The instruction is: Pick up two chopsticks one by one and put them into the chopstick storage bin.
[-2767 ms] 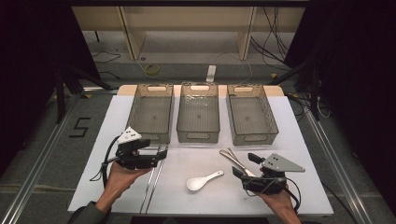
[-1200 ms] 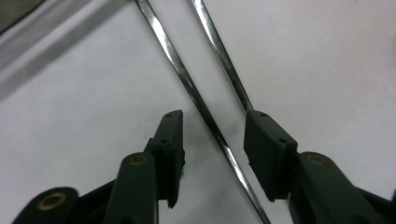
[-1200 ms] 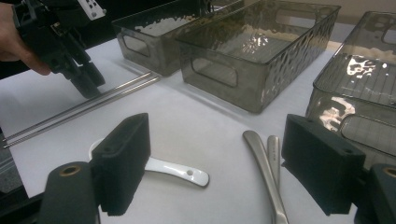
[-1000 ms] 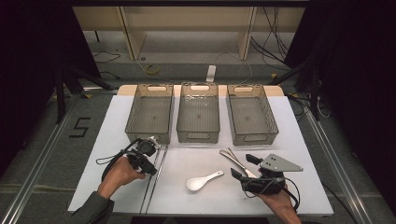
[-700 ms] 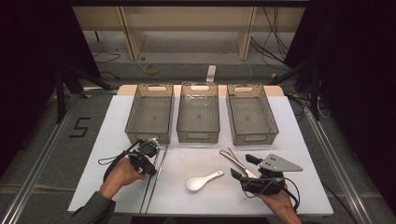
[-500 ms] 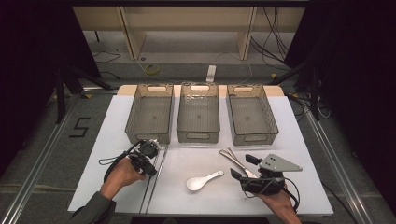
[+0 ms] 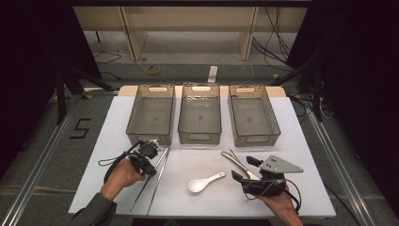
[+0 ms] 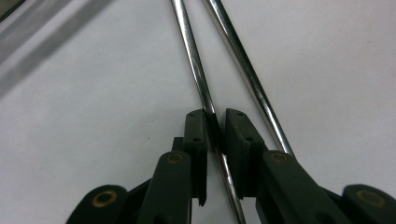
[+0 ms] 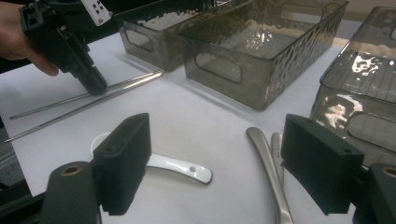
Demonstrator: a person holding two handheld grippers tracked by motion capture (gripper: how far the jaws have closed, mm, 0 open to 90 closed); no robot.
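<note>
Two long metal chopsticks (image 7: pixel 157 176) lie on the white table (image 7: pixel 197 155) at the front left. My left gripper (image 7: pixel 151 170) points down onto them. In the left gripper view its jaws (image 8: pixel 215 133) straddle one chopstick (image 8: pixel 196 70), and the other chopstick (image 8: pixel 243 70) runs just outside the right jaw. The jaws have just been closing and a sliver of gap still shows beside the stick. My right gripper (image 7: pixel 244 168) rests at the front right, wide open (image 9: pixel 219 158) and holding nothing, facing a white ceramic spoon (image 7: pixel 204 182).
Three clear smoky bins (image 7: pixel 151 115) (image 7: pixel 200 115) (image 7: pixel 254 115) stand in a row at the back of the table. A pair of metal tongs (image 7: pixel 237 162) lies just ahead of the right gripper. The table's front edge is close to both hands.
Since the earliest frame the left hand has tipped its gripper nose-down onto the chopsticks. Over the last second neither hand has shifted, and the spoon and tongs lie where they were.
</note>
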